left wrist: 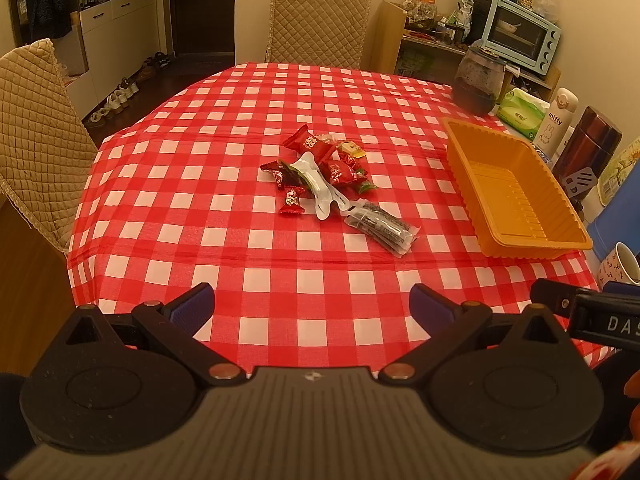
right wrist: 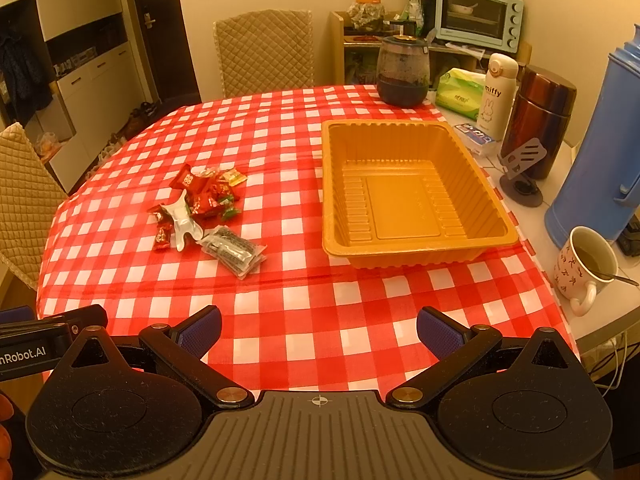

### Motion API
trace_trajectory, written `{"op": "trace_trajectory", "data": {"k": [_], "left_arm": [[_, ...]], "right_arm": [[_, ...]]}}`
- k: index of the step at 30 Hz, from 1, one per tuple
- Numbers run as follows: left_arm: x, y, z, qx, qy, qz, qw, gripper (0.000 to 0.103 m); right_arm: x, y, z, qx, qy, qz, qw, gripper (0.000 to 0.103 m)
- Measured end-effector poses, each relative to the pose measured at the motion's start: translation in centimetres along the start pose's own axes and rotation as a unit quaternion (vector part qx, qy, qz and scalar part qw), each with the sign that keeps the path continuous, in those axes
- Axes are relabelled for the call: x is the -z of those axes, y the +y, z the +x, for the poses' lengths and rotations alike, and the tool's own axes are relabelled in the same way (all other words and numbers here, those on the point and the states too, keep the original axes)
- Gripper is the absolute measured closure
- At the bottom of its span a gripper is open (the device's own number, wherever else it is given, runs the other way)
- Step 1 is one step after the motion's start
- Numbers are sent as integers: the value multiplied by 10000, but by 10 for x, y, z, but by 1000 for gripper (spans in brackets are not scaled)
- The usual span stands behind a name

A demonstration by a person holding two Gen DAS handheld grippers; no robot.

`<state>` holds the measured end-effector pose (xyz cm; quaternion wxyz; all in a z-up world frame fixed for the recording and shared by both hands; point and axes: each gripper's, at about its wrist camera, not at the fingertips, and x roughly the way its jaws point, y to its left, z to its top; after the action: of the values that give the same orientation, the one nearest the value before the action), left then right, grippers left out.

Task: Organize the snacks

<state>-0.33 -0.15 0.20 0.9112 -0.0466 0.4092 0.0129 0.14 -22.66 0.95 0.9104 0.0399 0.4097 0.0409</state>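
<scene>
Orange and empty, the tray [right wrist: 412, 196] awaits: with your left gripper [left wrist: 312, 304] and right gripper [right wrist: 319, 330] both spread wide and holding nothing, you are at the start, so reach for the snack pile [left wrist: 320, 172] first.

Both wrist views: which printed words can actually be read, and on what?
"miffy": tall white flask beside the orange plastic tray.
"DAS", cut off: right hand-held gripper.
"nRobot.AI", cut off: left hand-held gripper.
Red snack wrappers, green tissue pack: print too small to read.
</scene>
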Motion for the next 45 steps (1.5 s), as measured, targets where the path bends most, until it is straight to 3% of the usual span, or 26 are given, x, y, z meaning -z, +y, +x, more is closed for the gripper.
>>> {"op": "trace_trajectory", "data": {"k": [25, 31, 40, 43, 45], "left_arm": [[-12, 20, 21, -16, 44, -125, 9999, 0], [-21, 43, 46, -63, 18, -166, 9998, 0], [-39, 69, 85, -124, -183, -167, 9996, 0], [-43, 71, 97, -47, -229, -59, 9997, 0], [-46, 71, 106, 32, -221, 4, 9997, 0]], "right_arm": [[-9, 8, 21, -160, -155, -103, 9997, 0], [-12, 17, 44, -612, -186, -257, 9976, 0], [-23, 43, 96, -937, -197, -756, 9925, 1], [-27, 53, 118, -1033, -163, -1012, 9894, 12], [-30, 59, 135, -1064, -111, -1204, 9870, 13]]}}
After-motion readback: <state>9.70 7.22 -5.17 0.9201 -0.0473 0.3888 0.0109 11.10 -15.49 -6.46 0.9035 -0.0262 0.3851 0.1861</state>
